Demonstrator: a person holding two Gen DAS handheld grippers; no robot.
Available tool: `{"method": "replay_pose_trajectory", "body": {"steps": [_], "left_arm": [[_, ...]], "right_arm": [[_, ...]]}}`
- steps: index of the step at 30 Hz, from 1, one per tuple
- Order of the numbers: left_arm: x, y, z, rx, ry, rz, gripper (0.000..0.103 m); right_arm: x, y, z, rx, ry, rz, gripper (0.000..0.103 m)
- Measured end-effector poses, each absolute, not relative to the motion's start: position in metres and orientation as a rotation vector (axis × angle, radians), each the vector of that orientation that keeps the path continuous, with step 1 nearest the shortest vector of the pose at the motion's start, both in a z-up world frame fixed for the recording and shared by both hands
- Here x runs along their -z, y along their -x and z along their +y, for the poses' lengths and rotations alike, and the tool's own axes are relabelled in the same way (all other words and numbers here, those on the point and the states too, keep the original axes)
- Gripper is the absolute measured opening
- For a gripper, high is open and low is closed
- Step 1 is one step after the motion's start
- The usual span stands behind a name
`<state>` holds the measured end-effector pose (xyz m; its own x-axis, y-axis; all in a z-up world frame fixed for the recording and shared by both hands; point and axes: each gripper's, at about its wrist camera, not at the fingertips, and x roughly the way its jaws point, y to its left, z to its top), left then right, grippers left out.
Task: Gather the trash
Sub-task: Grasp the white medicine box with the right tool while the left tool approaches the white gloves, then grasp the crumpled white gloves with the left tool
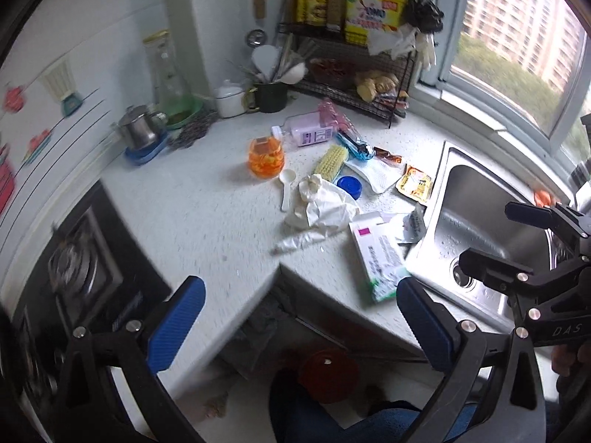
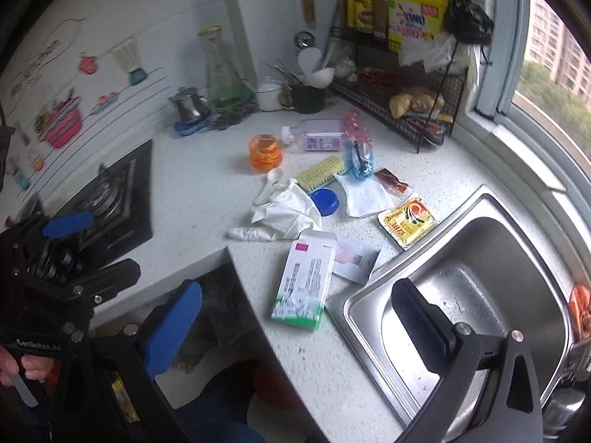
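We see the white speckled countertop [image 2: 192, 192] wrapping an inner corner, with the stainless steel sink [image 2: 480, 229] set into its right end and the black gas hob [image 2: 118, 199] at its left end. By our reading, nothing has been collected yet: the litter all lies loose mid-counter, between hob and sink, and both grippers are empty.

Going down in size, the trash includes the green-and-white cardboard medicine box [image 2: 304, 280], lying flat at the front edge just beside the sink rim; the crumpled white glove-like plastic [image 2: 284, 214], behind the box; the tipped pale purple plastic bottle [image 2: 321, 134], toward the back corner near the black wire rack [image 2: 402, 85]; the white paper napkin [image 2: 365, 195]; the yellow sauce sachet [image 2: 406, 219], close to the sink's back rim; the blue round cap [image 2: 325, 201], touching the white plastic. Whether the yellow scrubbing brush [image 2: 319, 173] and white plastic spoon [image 2: 271, 181] count as trash we cannot tell.

Our left gripper [image 1: 301, 326] hangs wide apart off the front edge, holding nothing; our right gripper [image 2: 295, 326] is likewise spread wide and empty, one finger over the sink basin.

For room, the counter between hob and litter is bare, and the front edge is open for approach; the rack and window sill crowd the back
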<state>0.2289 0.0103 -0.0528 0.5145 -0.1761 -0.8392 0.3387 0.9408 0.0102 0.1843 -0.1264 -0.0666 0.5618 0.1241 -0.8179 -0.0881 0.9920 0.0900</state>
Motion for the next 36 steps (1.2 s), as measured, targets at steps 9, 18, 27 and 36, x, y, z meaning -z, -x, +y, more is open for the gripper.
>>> {"method": "replay_pose_trajectory", "body": {"steps": [9, 18, 27, 36], "left_arm": [[0.115, -0.347, 0.01, 0.609, -0.349, 1.152, 0.103], [0.18, -0.396, -0.015, 0.769, -0.458, 1.238, 0.103], [0.199, -0.405, -0.02, 0.819, -0.484, 1.272, 0.103], [0.197, -0.409, -0.052, 0.897, -0.546, 1.226, 0.103]], "right_arm": [[0.126, -0.25, -0.122, 0.079, -0.178, 1.146, 0.103], [0.192, -0.28, -0.127, 0.17, -0.187, 1.324, 0.091], [0.204, -0.283, -0.124, 0.166, -0.173, 1.362, 0.058], [0.161, -0.268, -0.136, 0.251, -0.295, 1.271, 0.056]]}}
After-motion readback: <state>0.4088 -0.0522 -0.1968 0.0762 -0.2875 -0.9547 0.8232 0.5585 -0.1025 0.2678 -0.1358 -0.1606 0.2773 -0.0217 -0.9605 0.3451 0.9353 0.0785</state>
